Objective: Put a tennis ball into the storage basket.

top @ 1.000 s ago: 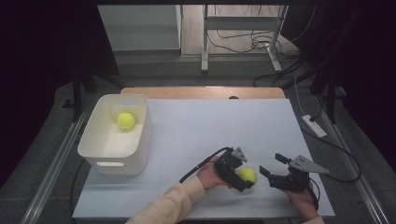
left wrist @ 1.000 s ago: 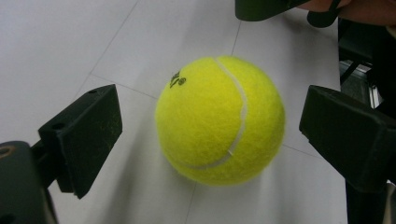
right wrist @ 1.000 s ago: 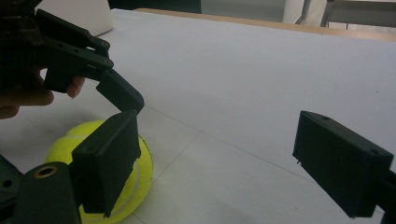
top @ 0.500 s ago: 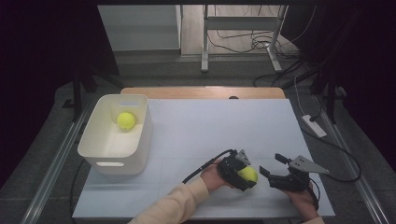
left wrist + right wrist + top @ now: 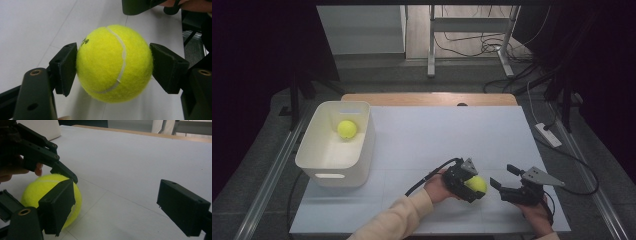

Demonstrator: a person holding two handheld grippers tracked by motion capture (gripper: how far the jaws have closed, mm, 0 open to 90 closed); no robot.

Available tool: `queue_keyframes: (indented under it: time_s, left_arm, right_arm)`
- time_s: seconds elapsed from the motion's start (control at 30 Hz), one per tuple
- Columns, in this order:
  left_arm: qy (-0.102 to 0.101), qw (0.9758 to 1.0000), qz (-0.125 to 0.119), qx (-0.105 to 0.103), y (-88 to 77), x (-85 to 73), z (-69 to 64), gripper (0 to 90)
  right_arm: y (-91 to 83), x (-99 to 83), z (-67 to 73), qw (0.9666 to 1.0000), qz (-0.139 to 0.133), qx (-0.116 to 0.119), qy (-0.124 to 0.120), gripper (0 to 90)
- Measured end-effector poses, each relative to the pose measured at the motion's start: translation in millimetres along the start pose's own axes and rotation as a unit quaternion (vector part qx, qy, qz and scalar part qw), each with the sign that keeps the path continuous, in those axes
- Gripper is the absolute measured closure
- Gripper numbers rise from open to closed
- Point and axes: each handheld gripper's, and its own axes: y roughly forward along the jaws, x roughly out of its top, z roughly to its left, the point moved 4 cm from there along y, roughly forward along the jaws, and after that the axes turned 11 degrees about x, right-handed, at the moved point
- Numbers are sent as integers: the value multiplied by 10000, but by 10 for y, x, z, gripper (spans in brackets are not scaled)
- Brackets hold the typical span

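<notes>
A yellow tennis ball [image 5: 475, 184] lies near the front right of the white table [image 5: 437, 130]. My left gripper [image 5: 474, 187] is shut on it. In the left gripper view both black pads press the sides of the ball [image 5: 115, 62], one on each side of my left gripper [image 5: 113, 65]. My right gripper [image 5: 503, 176] stands open just to the right of the ball, with nothing between its jaws. In the right gripper view the ball [image 5: 31, 191] sits partly behind the left jaw of my right gripper [image 5: 117, 205], and the left gripper [image 5: 37, 152] reaches over it.
A white bin [image 5: 362, 145] stands at the table's left with a second tennis ball [image 5: 346, 129] inside. A wooden strip [image 5: 427, 98] runs along the table's far edge. A power strip [image 5: 548, 135] and cables lie on the floor to the right.
The left gripper's jaws have drawn in onto the ball. Both hands stay where they were, and the right gripper remains open.
</notes>
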Motion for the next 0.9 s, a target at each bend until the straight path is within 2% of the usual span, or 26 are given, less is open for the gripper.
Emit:
queue_keyframes:
  time_s: [0.4,0.9]
  left_arm:
    - [-121,9995,-247,143,-239,4,105,274]
    - [-295,9979,-506,273,-438,3,220,274]
  right_arm:
    - [-1,1,-2,10000,7,-6,-14,146]
    - [4,-2,3,10000,13,3,-19,146]
